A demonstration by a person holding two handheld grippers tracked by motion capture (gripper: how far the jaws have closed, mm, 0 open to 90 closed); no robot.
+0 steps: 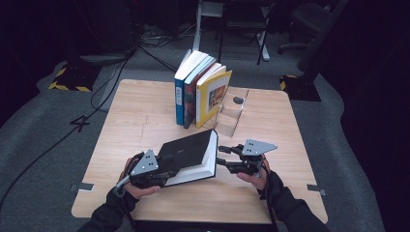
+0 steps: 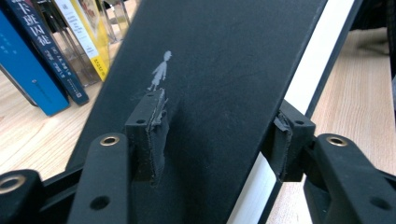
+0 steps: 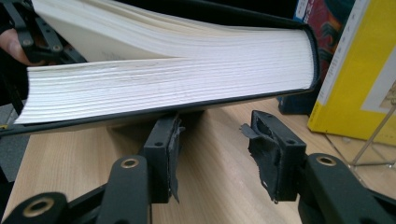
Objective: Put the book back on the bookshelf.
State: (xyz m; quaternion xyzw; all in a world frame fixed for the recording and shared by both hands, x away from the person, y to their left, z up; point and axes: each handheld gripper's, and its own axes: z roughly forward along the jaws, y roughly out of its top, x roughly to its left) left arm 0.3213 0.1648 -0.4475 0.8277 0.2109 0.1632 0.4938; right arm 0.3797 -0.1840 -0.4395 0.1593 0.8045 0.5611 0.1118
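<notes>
A thick black book [image 1: 191,154] is near the front of the wooden counter [image 1: 135,111], lifted a bit and tilted. Its black cover faces up and its white pages face the right claw [image 1: 221,155].

The left claw [image 1: 167,176] grips the book at the near left end — in the left gripper view one pad [image 2: 154,135] lies on the black cover, beside a small silver figure [image 2: 160,71] printed there, and the other pad [image 2: 282,140] sits at the page edge. The book is squeezed between them, so this claw is clenched on it.

The right claw sits just beside the book's right side. In the right gripper view its two pads [image 3: 261,149] stand apart with only bare wood between them, and the white pages [image 3: 177,84] hang just above one jaw. It is released — it holds nothing.

Farther back on the counter, a row of books stands upright: a blue book [image 1: 180,99], a dark book [image 1: 191,96] and a yellow book [image 1: 212,94]. They lean against a clear plastic stand [image 1: 234,113] on their right. These books are well apart from the black one.
</notes>
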